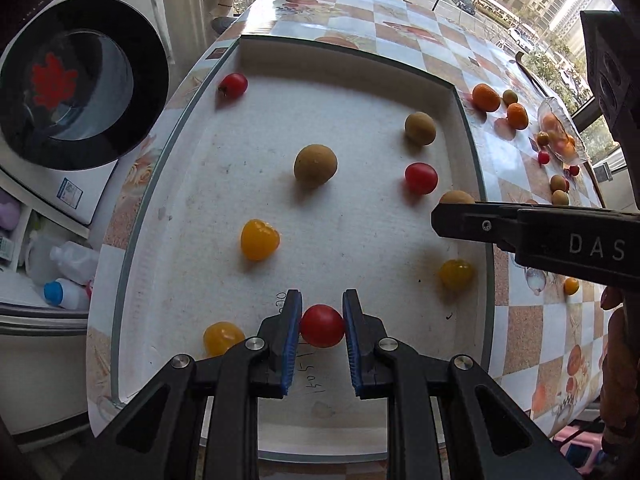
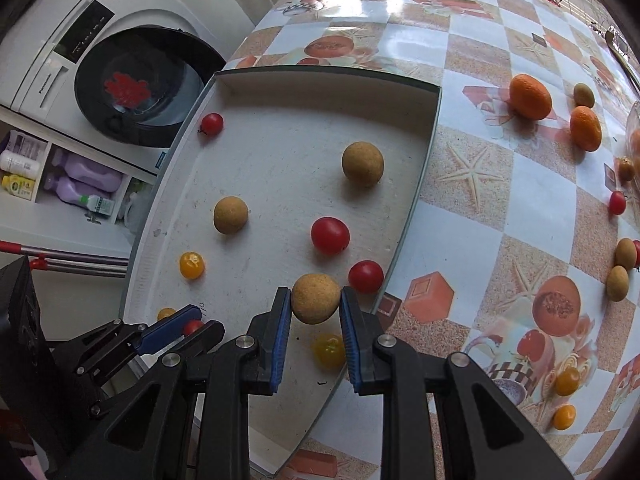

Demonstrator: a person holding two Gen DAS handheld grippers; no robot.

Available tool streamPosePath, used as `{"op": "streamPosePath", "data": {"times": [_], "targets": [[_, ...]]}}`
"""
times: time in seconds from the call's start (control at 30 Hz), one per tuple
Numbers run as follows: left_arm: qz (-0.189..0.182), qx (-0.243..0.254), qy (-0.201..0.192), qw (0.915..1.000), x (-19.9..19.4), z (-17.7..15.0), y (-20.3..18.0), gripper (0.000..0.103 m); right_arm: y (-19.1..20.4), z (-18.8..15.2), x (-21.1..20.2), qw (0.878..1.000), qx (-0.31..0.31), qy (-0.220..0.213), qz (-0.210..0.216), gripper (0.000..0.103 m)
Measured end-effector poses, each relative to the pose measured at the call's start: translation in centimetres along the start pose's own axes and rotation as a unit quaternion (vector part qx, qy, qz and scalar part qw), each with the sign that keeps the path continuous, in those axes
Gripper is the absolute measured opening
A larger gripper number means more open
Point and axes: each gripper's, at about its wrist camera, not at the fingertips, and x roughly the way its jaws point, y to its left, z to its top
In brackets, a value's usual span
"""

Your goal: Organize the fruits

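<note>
White foam is lining the shallow tray (image 1: 340,60) that is filling the middle of both views, and I am holding my tongs over its near end. My left gripper (image 1: 322,326) is pinching a red cherry tomato (image 1: 322,325) between its blue pads (image 1: 293,320), low in the centre of the left wrist view; some handwritten digits are showing on the tray floor just beneath, too distorted for me to read surely. My right gripper (image 2: 315,300) is pinching a tan longan (image 2: 315,298) between its own blue pads, low in the centre of the right wrist view, above a yellow tomato (image 2: 329,350) that is lying near the tray's right wall. In the left view that right gripper is reaching in from the right edge, its black body carrying the raised letters "DAS" (image 1: 596,246). Other red and yellow tomatoes and longans are lying scattered across the tray. On the checkered tablecloth (image 2: 532,200) at the right of the frame, two kumquats (image 2: 530,97) are sitting with more small fruit. At the upper left, a white washing machine (image 2: 60,52) is showing small brand lettering on its front panel, which I cannot read with certainty, and a red leaf sticker (image 2: 126,87) on its door.
</note>
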Motion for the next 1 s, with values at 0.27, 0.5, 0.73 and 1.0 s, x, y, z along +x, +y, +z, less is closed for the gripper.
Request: {"op": "streamPosePath", "data": {"times": [0.27,0.5,0.73,1.0], "targets": [[0.011,0.016,0.001,0.9998,0.4,-0.4,-0.3,0.023,1.0,0.7,2.2,1.000,-0.011,0.017,-0.006,0.027],[0.021,0.033,0.005,0.9992,0.4,-0.6,-0.6,0.023,1.5,0.9,3.2,0.999,-0.020,0.023,-0.015,0.027],[0.056,0.055,-0.016,0.9968,-0.5,-0.8,-1.4,0.079,1.7,1.2,2.2,1.000,-0.012,0.013,0.004,0.056],[0.057,0.043,-0.001,0.9974,-1.6,-0.2,-0.9,0.079,1.3,0.5,-1.9,1.000,0.007,-0.019,-0.018,0.081]]}}
